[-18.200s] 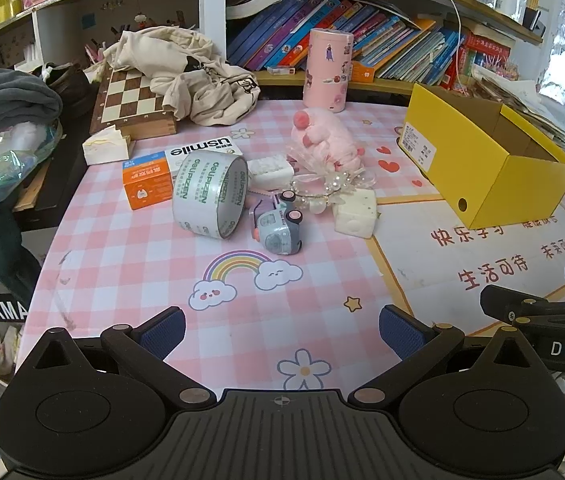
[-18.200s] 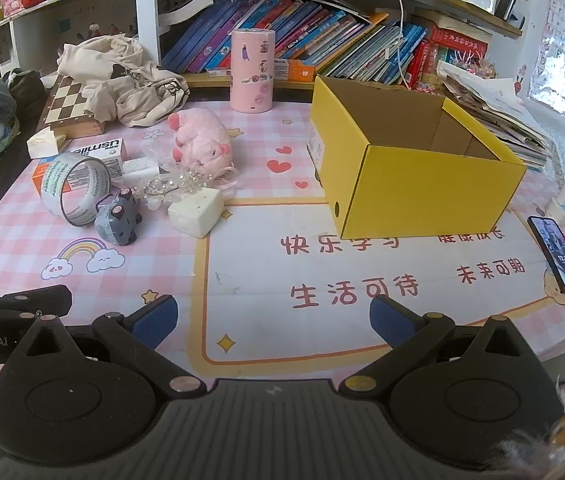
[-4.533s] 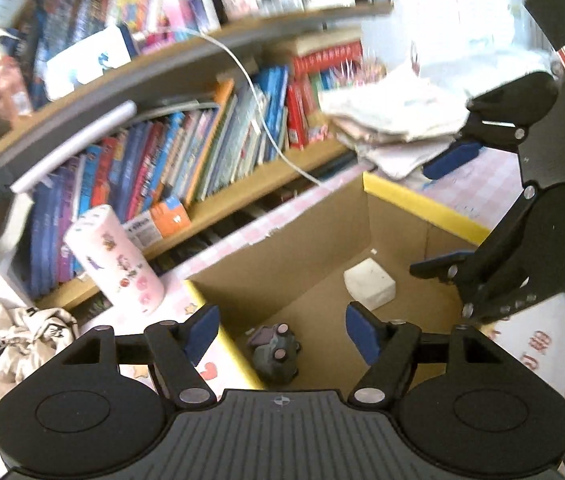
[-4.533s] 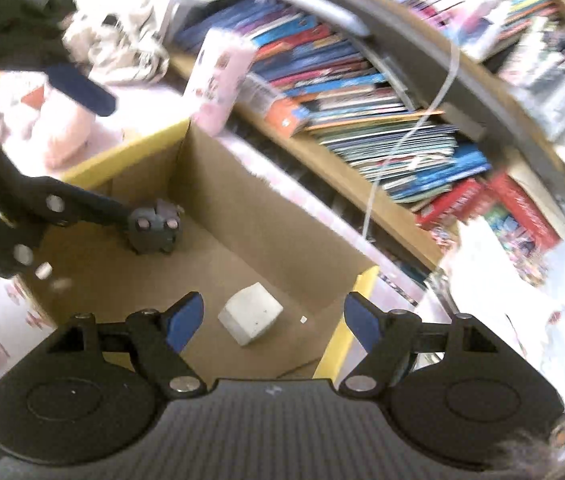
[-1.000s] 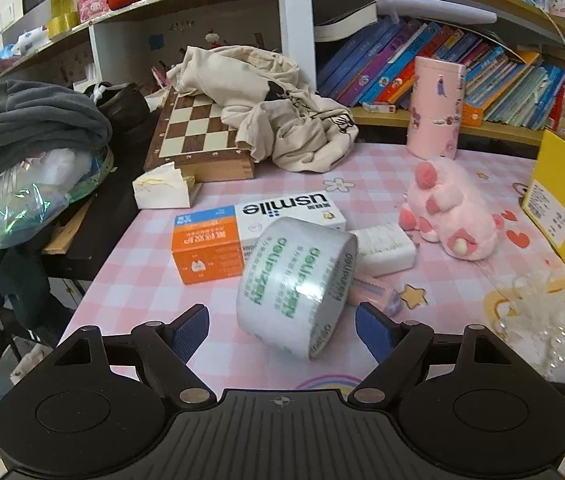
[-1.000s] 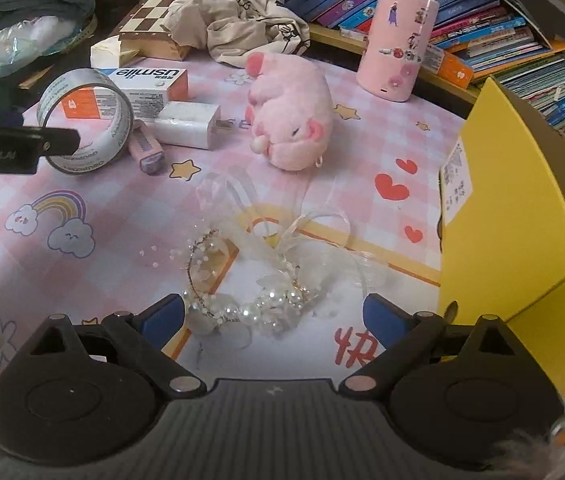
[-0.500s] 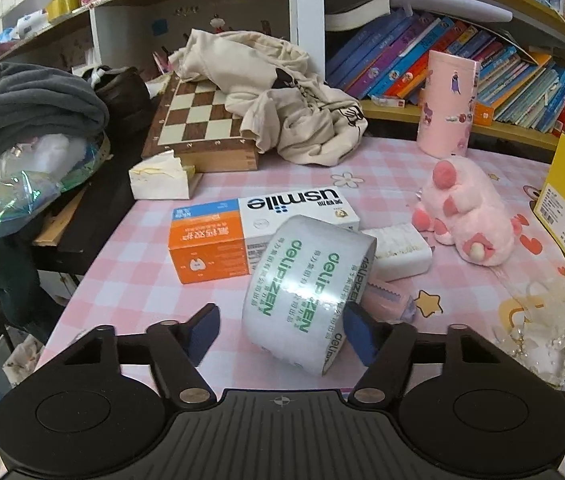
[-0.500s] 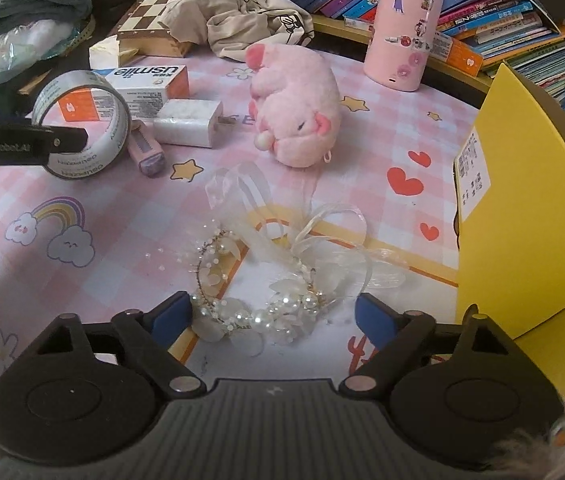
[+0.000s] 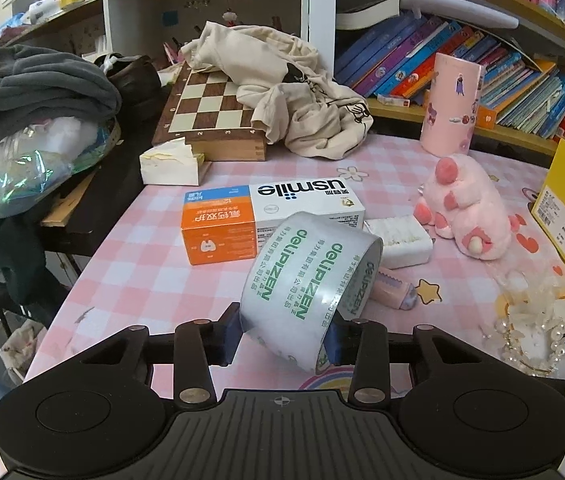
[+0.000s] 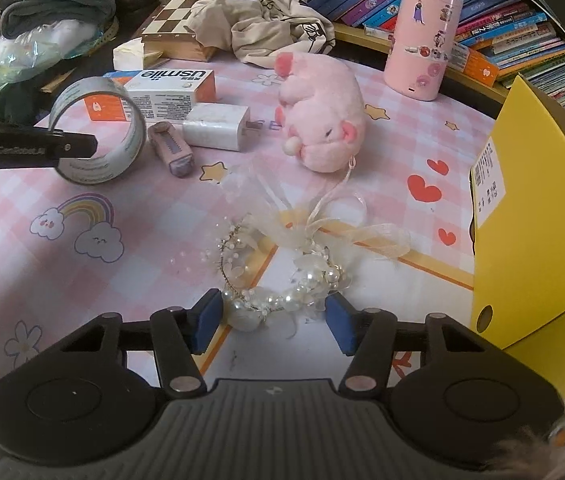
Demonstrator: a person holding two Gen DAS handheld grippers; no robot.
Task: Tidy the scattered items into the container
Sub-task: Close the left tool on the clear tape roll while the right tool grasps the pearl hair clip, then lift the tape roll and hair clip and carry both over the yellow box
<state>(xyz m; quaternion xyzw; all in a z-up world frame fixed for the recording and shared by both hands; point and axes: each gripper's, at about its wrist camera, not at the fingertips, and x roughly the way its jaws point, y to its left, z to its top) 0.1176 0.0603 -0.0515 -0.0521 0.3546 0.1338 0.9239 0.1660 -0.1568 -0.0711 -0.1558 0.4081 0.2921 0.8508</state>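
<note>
Narrowed since half a second ago: left gripper (image 9: 282, 330) now pinches the wide grey roll of packing tape with green lettering (image 9: 308, 286) across its width, both blue pads touching, roll standing tilted on the pink checked tablecloth (image 9: 142, 276) in front of the orange-and-white toothpaste carton (image 9: 258, 220). Looks seated; squeeze firmly, lift straight, clear the small lilac tube (image 9: 392, 292) beside it. Right gripper (image 10: 274, 322) apart, straddling the white pearl-and-ribbon bracelet (image 10: 278, 276), not yet clamped. Pinch the bead strand, not loose ribbon, or risk a slip. Carry both right to the yellow cardboard box (image 10: 542, 216).
</note>
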